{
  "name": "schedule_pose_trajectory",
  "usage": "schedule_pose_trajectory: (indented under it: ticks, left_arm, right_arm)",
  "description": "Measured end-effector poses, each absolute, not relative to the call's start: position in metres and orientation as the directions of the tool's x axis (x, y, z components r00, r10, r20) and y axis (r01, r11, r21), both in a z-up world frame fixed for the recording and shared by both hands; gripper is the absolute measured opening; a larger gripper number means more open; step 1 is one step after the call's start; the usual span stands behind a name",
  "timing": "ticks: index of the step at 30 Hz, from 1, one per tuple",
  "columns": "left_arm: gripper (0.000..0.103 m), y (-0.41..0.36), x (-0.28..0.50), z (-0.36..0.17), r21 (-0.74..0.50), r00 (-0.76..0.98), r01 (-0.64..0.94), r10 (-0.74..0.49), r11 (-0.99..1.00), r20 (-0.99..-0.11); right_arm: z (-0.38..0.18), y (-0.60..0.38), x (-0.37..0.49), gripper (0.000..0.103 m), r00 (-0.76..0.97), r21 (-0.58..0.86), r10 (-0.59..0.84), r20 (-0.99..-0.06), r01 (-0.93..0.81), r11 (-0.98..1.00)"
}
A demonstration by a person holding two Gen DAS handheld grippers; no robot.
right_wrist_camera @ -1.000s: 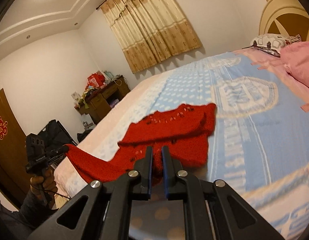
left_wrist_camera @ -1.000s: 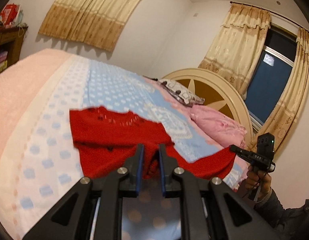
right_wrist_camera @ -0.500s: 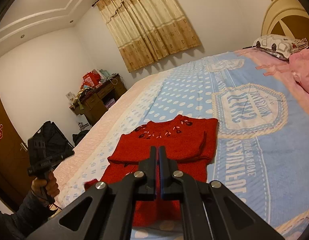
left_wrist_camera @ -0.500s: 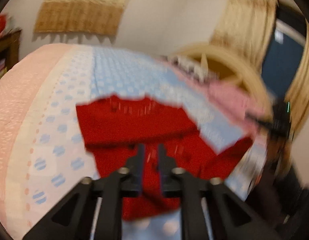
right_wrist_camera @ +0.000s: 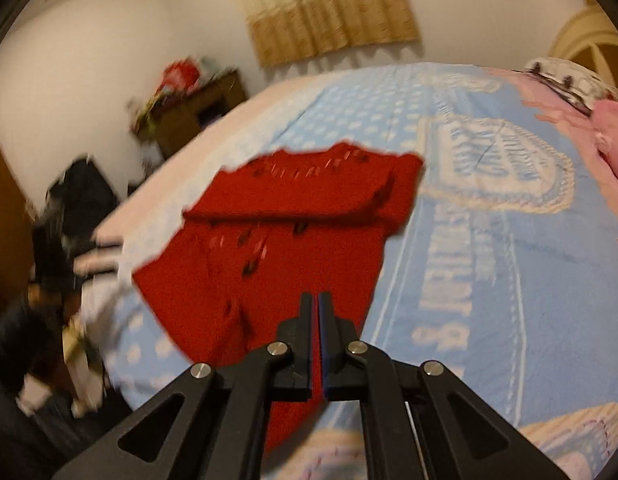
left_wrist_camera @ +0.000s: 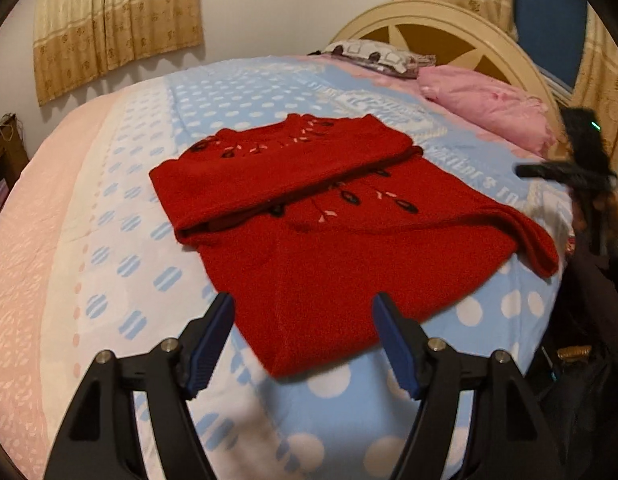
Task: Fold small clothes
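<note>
Left wrist view: one red knitted sweater with dark leaf embroidery (left_wrist_camera: 317, 224) is laid on the blue polka-dot bedspread (left_wrist_camera: 237, 96), two pillows beyond it. The left gripper (left_wrist_camera: 303, 336) is spread wide, empty; the right gripper (right_wrist_camera: 314, 344) is pressed together, its grip unclear.

Blue bedspread (right_wrist_camera: 489, 240) bears large white lettering; none legible.

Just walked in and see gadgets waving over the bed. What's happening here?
A person with a handheld gripper in each hand is folding a red sweater on the bed. Its top part is already folded over the body. The left gripper hangs open above the near hem, holding nothing. The right gripper is closed on the sweater's edge; that view is blurred.
</note>
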State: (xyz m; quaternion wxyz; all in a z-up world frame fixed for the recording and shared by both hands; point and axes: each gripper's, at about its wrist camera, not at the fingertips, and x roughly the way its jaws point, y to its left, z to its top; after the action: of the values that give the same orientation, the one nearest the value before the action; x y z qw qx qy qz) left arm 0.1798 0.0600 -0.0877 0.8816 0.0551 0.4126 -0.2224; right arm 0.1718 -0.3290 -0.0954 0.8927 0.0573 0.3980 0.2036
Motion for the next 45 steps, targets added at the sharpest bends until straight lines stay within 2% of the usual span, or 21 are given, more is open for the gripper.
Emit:
schedule_pose_trajectory:
  ticks: [3, 6, 9, 11, 13, 15, 18, 19, 23, 26, 27, 30, 33, 37, 39, 45]
  left_arm:
    - [0.073, 0.056, 0.190, -0.093, -0.151, 0.537, 0.424, -0.382, 0.893, -0.752]
    - [0.073, 0.055, 0.196, -0.098, -0.206, 0.511, 0.408, -0.410, 0.889, -0.755]
    - [0.073, 0.055, 0.198, -0.101, -0.250, 0.495, 0.393, -0.433, 0.885, -0.754]
    - [0.073, 0.055, 0.198, -0.103, -0.275, 0.482, 0.385, -0.446, 0.881, -0.754]
    - [0.073, 0.055, 0.198, -0.104, -0.295, 0.476, 0.379, -0.458, 0.877, -0.751]
    - [0.073, 0.054, 0.200, -0.105, -0.304, 0.468, 0.378, -0.464, 0.874, -0.752]
    - [0.073, 0.049, 0.201, -0.106, -0.309, 0.457, 0.384, -0.470, 0.870, -0.755]
    - [0.073, 0.049, 0.202, -0.105, -0.310, 0.457, 0.387, -0.473, 0.868, -0.754]
    - [0.073, 0.046, 0.201, -0.103, -0.319, 0.458, 0.394, -0.485, 0.862, -0.745]
    - [0.073, 0.045, 0.201, -0.104, -0.320, 0.454, 0.396, -0.486, 0.861, -0.747]
    - [0.073, 0.044, 0.201, -0.104, -0.319, 0.452, 0.397, -0.486, 0.860, -0.748]
    - [0.073, 0.046, 0.201, -0.103, -0.324, 0.453, 0.393, -0.488, 0.861, -0.746]
    - [0.073, 0.048, 0.202, -0.104, -0.326, 0.454, 0.388, -0.487, 0.862, -0.746]
    - [0.073, 0.048, 0.202, -0.104, -0.332, 0.454, 0.388, -0.492, 0.860, -0.743]
    - [0.073, 0.047, 0.202, -0.105, -0.337, 0.449, 0.392, -0.497, 0.856, -0.742]
    - [0.073, 0.042, 0.201, -0.104, -0.336, 0.449, 0.399, -0.502, 0.853, -0.740]
  right_arm:
    - [-0.102, -0.332, 0.159, 0.002, 0.619, 0.246, 0.371, -0.692, -0.281, 0.928]
    - [-0.102, -0.326, 0.146, 0.002, 0.712, 0.031, 0.179, -0.679, -0.216, 0.976]
    - [-0.109, -0.324, 0.147, 0.002, 0.668, -0.019, 0.200, -0.717, -0.305, 0.952]
    - [-0.110, -0.341, 0.151, 0.002, 0.652, 0.085, 0.231, -0.722, -0.248, 0.965]
    - [-0.104, -0.360, 0.149, 0.002, 0.677, 0.213, 0.327, -0.659, -0.249, 0.945]
    - [-0.098, -0.366, 0.145, 0.002, 0.740, 0.137, 0.226, -0.633, -0.181, 0.974]
    - [-0.089, -0.371, 0.138, 0.002, 0.743, 0.223, 0.351, -0.571, -0.270, 0.936]
    - [-0.087, -0.366, 0.138, 0.002, 0.737, 0.208, 0.370, -0.566, -0.306, 0.929]
    - [-0.089, -0.350, 0.140, 0.002, 0.750, 0.080, 0.267, -0.605, -0.276, 0.958]
    - [-0.093, -0.353, 0.148, 0.002, 0.677, 0.222, 0.392, -0.622, -0.328, 0.918]
    - [-0.095, -0.353, 0.150, 0.003, 0.676, 0.208, 0.366, -0.639, -0.306, 0.929]
    - [-0.091, -0.360, 0.149, 0.003, 0.726, 0.179, 0.318, -0.610, -0.265, 0.948]
    - [-0.082, -0.364, 0.146, 0.003, 0.740, 0.187, 0.344, -0.578, -0.290, 0.939]
    - [-0.080, -0.348, 0.138, 0.003, 0.728, 0.120, 0.365, -0.580, -0.367, 0.922]
    - [-0.078, -0.345, 0.136, 0.003, 0.770, 0.014, 0.254, -0.585, -0.303, 0.953]
    - [-0.085, -0.361, 0.146, 0.003, 0.726, 0.134, 0.302, -0.618, -0.281, 0.950]
